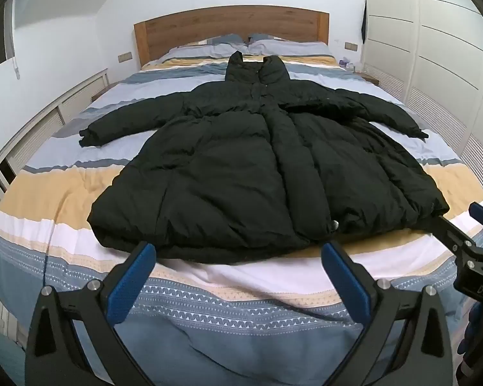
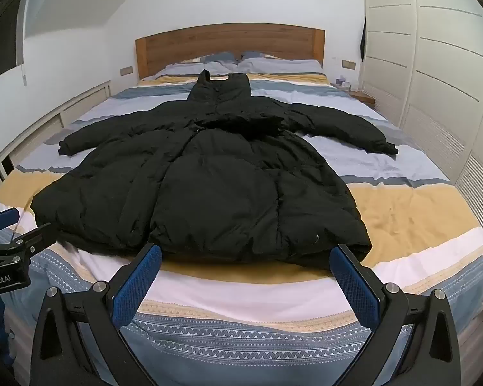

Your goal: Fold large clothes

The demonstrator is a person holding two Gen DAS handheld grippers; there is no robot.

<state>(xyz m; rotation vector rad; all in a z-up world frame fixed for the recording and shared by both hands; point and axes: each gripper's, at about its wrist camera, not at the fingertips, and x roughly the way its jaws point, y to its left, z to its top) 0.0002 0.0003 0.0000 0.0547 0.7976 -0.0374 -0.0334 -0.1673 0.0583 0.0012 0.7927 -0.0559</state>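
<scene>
The black puffer coat (image 1: 260, 160) lies spread flat, looking soft, bulky and slippery; both empty tongs, left gripper (image 1: 238, 257) and right gripper (image 2: 246, 257), gape wide just short of its hem (image 2: 241, 251), the likeliest hold

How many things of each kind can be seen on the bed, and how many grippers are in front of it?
Black puffer coat: 1
Pillows: 2, at the wooden headboard
Striped duvet cover: 1
Grippers: 2, the left gripper and the right gripper, both open and holding nothing
Total: 6
</scene>
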